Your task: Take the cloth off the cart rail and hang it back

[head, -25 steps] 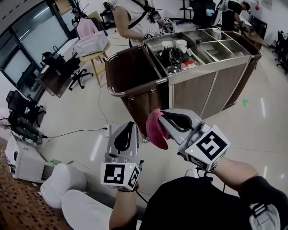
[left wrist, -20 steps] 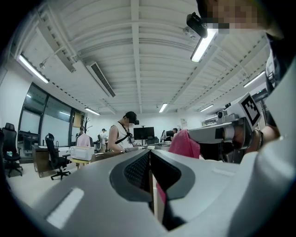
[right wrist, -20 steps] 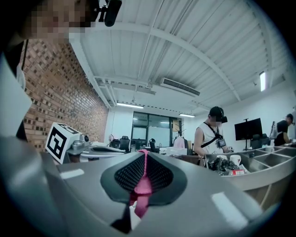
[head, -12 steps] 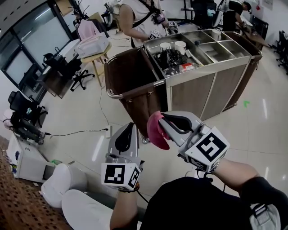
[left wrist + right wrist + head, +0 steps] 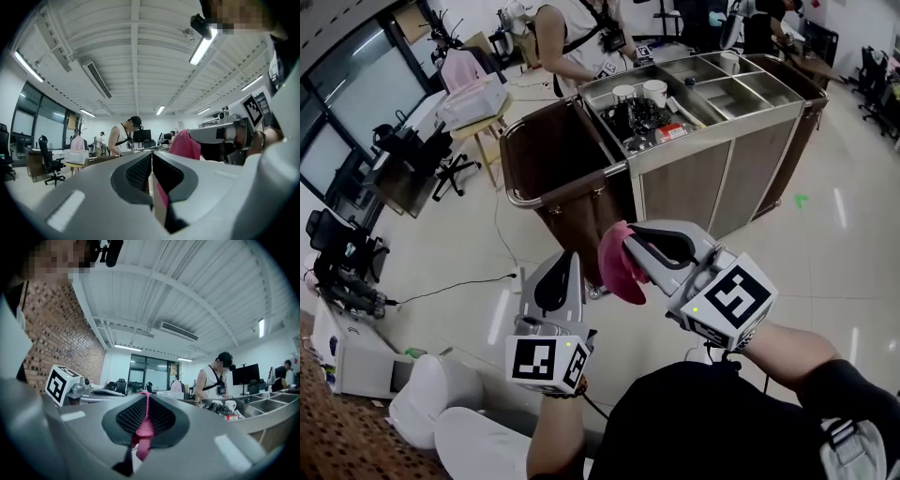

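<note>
A pale glossy floor [image 5: 844,216] is being lit by ceiling strip lights [image 5: 204,47]; office chairs [image 5: 450,161] are being kept near large windows [image 5: 361,70] beside a brick wall [image 5: 61,333].

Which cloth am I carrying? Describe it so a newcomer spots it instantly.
Find the big brown cart with steel trays on top. Just in front of its curved rail, the right tongs pinch a bunched cloth. It is bright pink, against grey tongs and pale floor.

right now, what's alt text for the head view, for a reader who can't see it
The right gripper is shut on a pink cloth, beside the shut left gripper, both held over a pale floor. Ahead stands a brown cart with a metal rail; another person stands behind it.
</note>
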